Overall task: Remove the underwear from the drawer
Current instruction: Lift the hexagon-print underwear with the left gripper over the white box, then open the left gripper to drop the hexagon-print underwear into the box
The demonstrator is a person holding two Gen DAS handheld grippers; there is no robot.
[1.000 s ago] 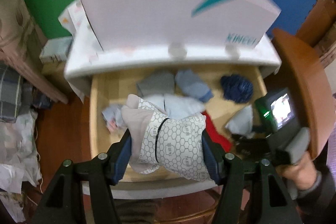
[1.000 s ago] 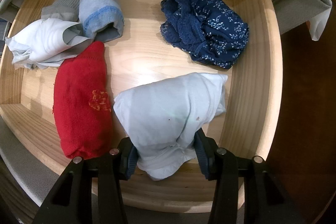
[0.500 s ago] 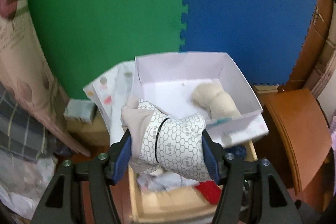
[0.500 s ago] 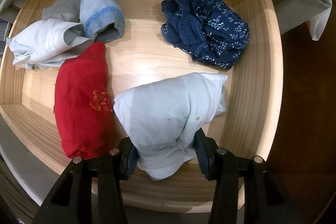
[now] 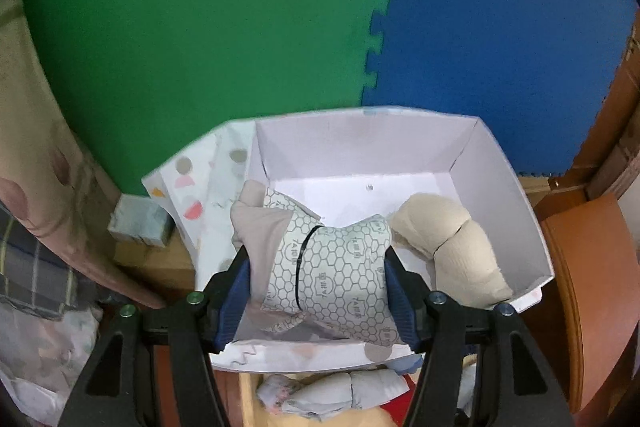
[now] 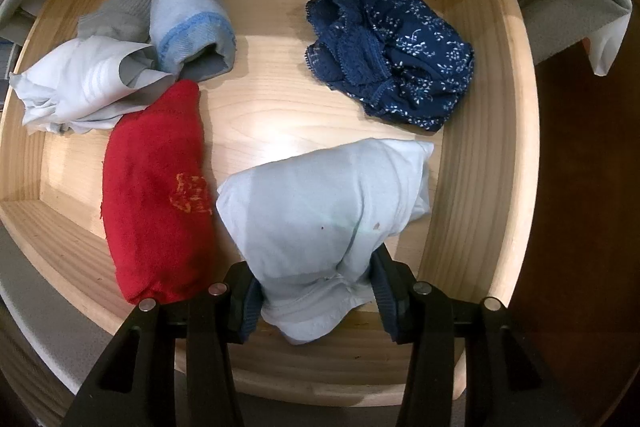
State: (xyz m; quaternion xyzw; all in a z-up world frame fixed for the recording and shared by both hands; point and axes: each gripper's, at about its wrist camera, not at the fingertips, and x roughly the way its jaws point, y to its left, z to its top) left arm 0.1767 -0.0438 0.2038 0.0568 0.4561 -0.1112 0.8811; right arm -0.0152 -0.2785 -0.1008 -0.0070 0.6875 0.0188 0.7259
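Observation:
My left gripper (image 5: 316,291) is shut on a honeycomb-patterned underwear (image 5: 332,263) and holds it over the near edge of a white cardboard box (image 5: 516,187). A beige rolled garment (image 5: 456,247) lies in the box. My right gripper (image 6: 316,291) is shut on a pale blue underwear (image 6: 328,203) that rests inside the wooden drawer (image 6: 480,155) near its front right. A red piece (image 6: 156,183), a navy floral piece (image 6: 392,55), a grey-blue roll (image 6: 188,19) and a white crumpled piece (image 6: 80,83) also lie in the drawer.
Green and blue foam mats (image 5: 280,7) stand behind the box. A patterned paper sheet (image 5: 200,195) lies left of the box. A brown wooden chair (image 5: 592,287) stands at the right. Part of the drawer with clothes (image 5: 332,391) shows below the box.
My left gripper has lifted the honeycomb underwear out of the drawer and carried it up over the white box. My right gripper has stayed still on the pale blue underwear.

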